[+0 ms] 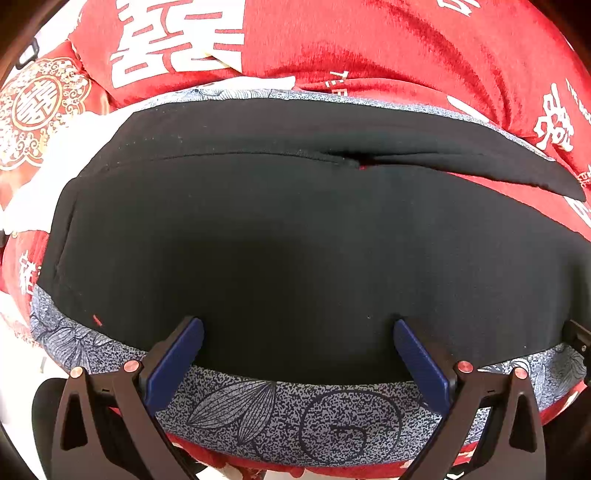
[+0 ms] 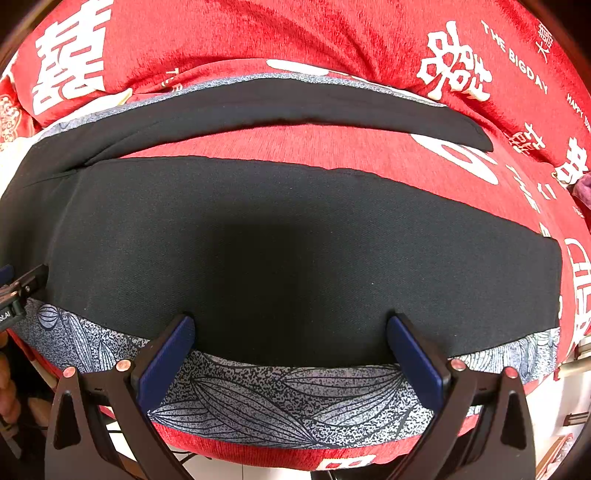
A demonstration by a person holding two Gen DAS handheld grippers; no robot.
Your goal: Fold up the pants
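My left gripper point(image 1: 298, 325) and right gripper point(image 2: 291, 323) both stand wide open over the pants' point(image 1: 295, 240) near hem, seemingly touching, gripping nothing.

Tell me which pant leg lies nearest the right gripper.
The wide leg directly ahead of the right gripper; the other leg is the narrow strip beyond a gap of red cloth.

Black pants point(image 2: 295, 236) are lying flat on a red bedspread point(image 2: 258, 33) with white characters. The right tongs point(image 2: 290, 341) are hovering spread wide over their near edge, above a blue leaf-patterned cloth point(image 2: 280, 402).
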